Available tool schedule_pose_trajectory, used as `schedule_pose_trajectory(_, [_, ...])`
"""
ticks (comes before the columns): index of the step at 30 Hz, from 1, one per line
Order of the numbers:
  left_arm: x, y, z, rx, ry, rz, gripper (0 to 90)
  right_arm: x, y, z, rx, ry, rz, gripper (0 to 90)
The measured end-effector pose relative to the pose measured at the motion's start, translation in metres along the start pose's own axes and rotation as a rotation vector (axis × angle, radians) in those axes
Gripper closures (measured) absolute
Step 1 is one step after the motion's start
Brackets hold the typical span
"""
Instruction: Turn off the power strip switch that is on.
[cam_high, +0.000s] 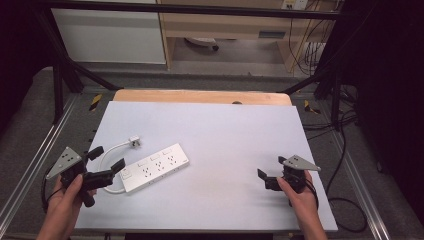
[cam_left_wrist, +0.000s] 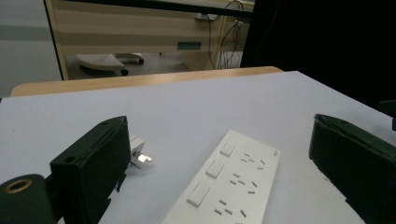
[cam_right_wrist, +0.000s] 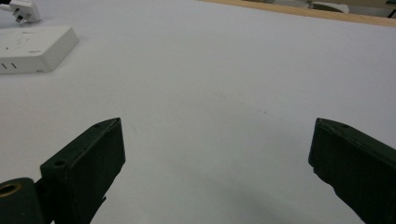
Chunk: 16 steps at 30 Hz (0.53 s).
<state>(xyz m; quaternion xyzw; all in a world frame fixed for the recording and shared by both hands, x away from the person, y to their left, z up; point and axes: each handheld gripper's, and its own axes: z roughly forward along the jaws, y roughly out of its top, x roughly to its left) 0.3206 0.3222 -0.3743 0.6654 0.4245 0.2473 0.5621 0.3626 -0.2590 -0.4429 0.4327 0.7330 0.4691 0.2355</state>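
A white power strip (cam_high: 155, 167) with several sockets and switches lies on the left part of the white tabletop (cam_high: 225, 130). Its white cable (cam_high: 107, 155) loops round to a plug (cam_high: 134, 142) lying just behind it. My left gripper (cam_high: 106, 158) is open, its jaws standing just left of the strip's near end and touching nothing. In the left gripper view the strip (cam_left_wrist: 233, 186) and plug (cam_left_wrist: 140, 156) lie between the wide jaws of that gripper (cam_left_wrist: 219, 123). My right gripper (cam_high: 271, 167) is open over bare table at the right; its own view (cam_right_wrist: 217, 123) shows the strip's end (cam_right_wrist: 32, 46) far left.
A wooden table edge (cam_high: 200, 96) runs along the back of the white top. Black frame posts (cam_high: 60, 75) and metal rails flank the table. Cables (cam_high: 345, 200) trail on the floor to the right. A cabinet (cam_high: 225, 25) stands behind.
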Motion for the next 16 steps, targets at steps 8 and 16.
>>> schedule_pose_trajectory(8, [0.006,-0.023,-0.004,0.016,0.013,-0.032,5.9,-0.003,-0.002,0.001,0.018,-0.026,-0.002,3.9])
schedule_pose_trajectory(16, [0.0,-0.034,0.007,0.084,0.013,0.018,6.2,-0.004,-0.011,0.014,0.143,-0.062,0.007,3.1])
